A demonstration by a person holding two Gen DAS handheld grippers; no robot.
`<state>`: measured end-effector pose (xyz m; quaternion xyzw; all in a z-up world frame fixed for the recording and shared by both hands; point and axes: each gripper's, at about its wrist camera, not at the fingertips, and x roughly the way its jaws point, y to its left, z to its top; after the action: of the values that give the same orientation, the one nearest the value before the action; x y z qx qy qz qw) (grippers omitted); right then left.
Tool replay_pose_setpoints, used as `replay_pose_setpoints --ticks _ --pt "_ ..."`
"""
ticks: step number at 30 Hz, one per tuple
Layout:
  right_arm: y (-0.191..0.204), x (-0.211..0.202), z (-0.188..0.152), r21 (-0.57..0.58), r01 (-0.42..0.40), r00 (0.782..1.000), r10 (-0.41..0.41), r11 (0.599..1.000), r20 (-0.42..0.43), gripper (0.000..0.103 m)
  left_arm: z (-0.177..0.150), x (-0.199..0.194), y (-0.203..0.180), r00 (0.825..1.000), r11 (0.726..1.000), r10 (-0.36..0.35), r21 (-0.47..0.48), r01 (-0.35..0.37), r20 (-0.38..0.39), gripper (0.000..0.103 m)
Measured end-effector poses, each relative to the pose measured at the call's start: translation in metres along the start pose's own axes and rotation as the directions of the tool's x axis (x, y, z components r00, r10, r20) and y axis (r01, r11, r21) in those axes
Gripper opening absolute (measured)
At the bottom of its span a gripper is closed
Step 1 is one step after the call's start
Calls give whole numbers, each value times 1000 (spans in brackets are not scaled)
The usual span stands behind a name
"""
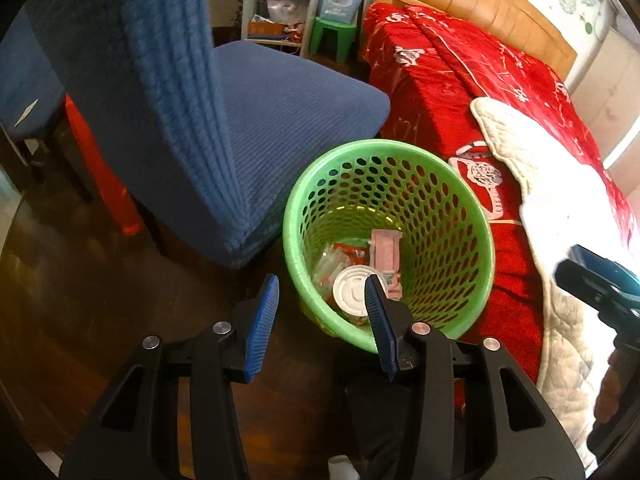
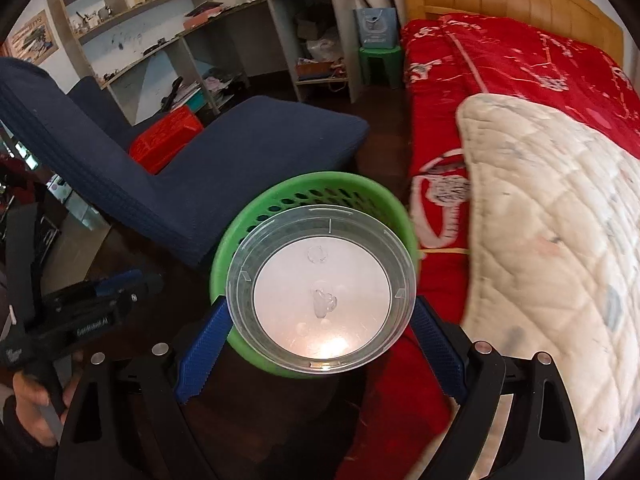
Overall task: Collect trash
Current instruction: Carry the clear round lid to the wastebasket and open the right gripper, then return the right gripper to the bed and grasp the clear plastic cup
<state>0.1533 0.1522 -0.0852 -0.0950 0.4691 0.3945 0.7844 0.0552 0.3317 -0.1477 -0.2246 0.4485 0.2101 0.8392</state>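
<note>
While your right gripper [image 2: 320,344] clamps a clear plastic lid [image 2: 322,294] between its blue fingers, the lid sits directly above the green perforated wastebasket [image 2: 240,236], covering most of its mouth in the right wrist view. Your left gripper [image 1: 322,316] is spread wide and carries nothing, poised at the basket's near rim [image 1: 304,312]. Inside the basket already lie a white-lidded cup [image 1: 352,292] and some wrappers [image 1: 384,248].

To finish this step well, keep the lid centred over the opening, tilt it slightly so it slips past the rim, then let go; it looks light and may flutter sideways.

The basket stands on a dark wooden floor [image 1: 80,300], between a blue chair [image 1: 256,120] and a bed with a red blanket [image 1: 460,80] and a cream quilt [image 2: 540,240]. Cluttered shelves [image 2: 160,32] line the far wall, their contents too small to identify.
</note>
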Motion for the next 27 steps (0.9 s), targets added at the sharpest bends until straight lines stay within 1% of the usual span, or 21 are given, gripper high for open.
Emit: replay_pose_setpoints --ticks 2,4,8,13,16,19,20,21,27 --pt "7 8 2 -8 -14 1000 14 1000 2 87 -2 1 1 1000 1000 2 -8 -2 -1 45" --pt "11 15 3 -7 -28 1000 28 1000 6 90 -3 3 3 1000 1000 -10 -23 10 -7 45" --pt "13 13 -1 3 -45 999 45 999 13 90 -4 4 -3 1000 1000 -13 -14 13 -10 45" --pt "3 -6 -7 -5 -6 999 6 1000 31 90 -3 0 -13 1000 1000 -22 5 22 -1 45" --pt "-17 -23 -14 15 29 999 -30 999 41 90 -4 -2 -25 1000 999 -28 24 28 -1 45" --pt "-44 -43 -24 65 68 996 -72 996 48 90 -5 -3 -39 999 998 -37 46 37 -5 46" --pt "-51 -49 -27 77 78 995 -82 994 50 90 -5 -4 -44 999 998 -39 54 39 -7 51" --pt "-62 -56 -31 95 95 993 -101 991 54 90 -6 -5 -48 999 998 -38 59 39 -5 55" --pt "-122 -98 -52 179 182 978 -197 967 71 88 -8 -13 -80 998 992 -63 114 62 2 55"
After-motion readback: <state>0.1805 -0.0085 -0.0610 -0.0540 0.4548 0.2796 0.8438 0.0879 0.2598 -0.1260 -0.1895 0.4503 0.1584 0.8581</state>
